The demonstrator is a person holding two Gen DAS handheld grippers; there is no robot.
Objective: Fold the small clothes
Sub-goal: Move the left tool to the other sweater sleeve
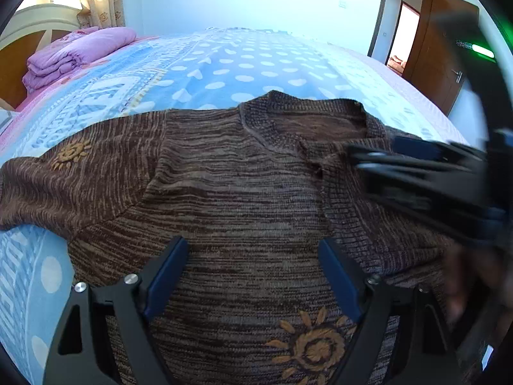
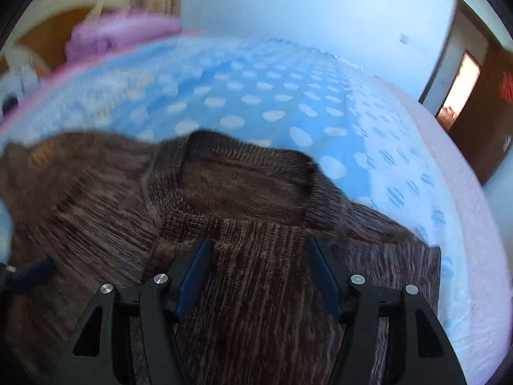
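A small brown knitted sweater (image 1: 243, 192) with orange sun motifs lies flat on the bed, collar away from me. Its right sleeve is folded in over the body. My left gripper (image 1: 253, 250) is open and empty, hovering over the sweater's middle. My right gripper (image 2: 258, 253) is open and empty, just above the sweater (image 2: 250, 288) below the collar. In the left wrist view the right gripper (image 1: 359, 158) shows blurred at the right, over the folded sleeve.
The bed has a blue cover with white dots (image 1: 243, 64). A folded pink quilt (image 1: 73, 54) lies by the headboard at the far left. An open brown door (image 1: 445, 51) is at the right.
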